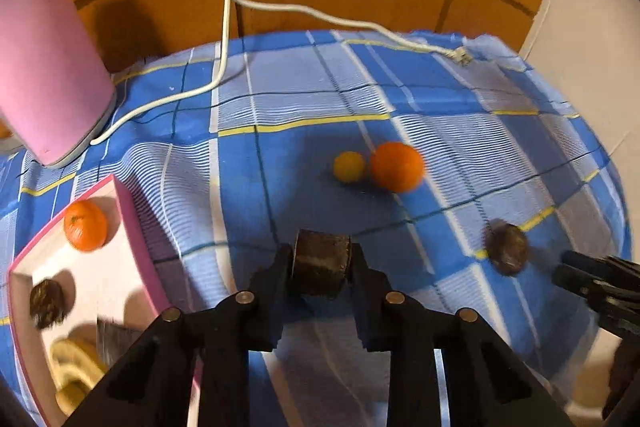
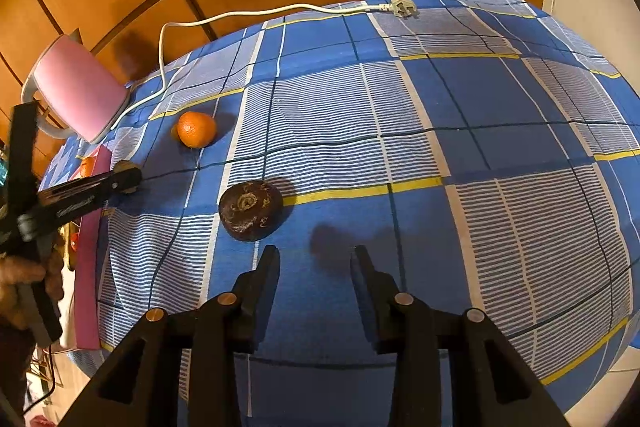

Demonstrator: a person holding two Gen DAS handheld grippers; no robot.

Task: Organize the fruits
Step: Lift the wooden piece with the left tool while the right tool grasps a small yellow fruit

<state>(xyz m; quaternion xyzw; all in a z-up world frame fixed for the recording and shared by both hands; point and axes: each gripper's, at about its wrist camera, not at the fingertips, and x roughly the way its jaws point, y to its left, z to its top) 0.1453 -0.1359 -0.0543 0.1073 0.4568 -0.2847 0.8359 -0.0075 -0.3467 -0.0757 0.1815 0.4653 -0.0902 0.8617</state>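
My left gripper (image 1: 321,259) is shut on a dark brown round fruit (image 1: 321,265) and holds it above the blue checked cloth, right of the pink tray (image 1: 138,239). The tray holds an orange (image 1: 85,225), a dark fruit (image 1: 48,303) and bananas (image 1: 74,367). On the cloth lie an orange (image 1: 397,167) beside a small yellow fruit (image 1: 349,167), and another dark brown fruit (image 1: 508,249). My right gripper (image 2: 316,259) is open and empty, just behind that dark fruit (image 2: 251,211), which lies ahead and to its left. The orange (image 2: 196,129) lies farther back.
A pink kettle (image 1: 48,67) stands at the back left; its white cord (image 1: 280,7) and plug (image 2: 404,7) run along the cloth's far edge. Wooden panels rise behind the table. The left gripper shows in the right wrist view (image 2: 128,179) by the tray's edge (image 2: 90,247).
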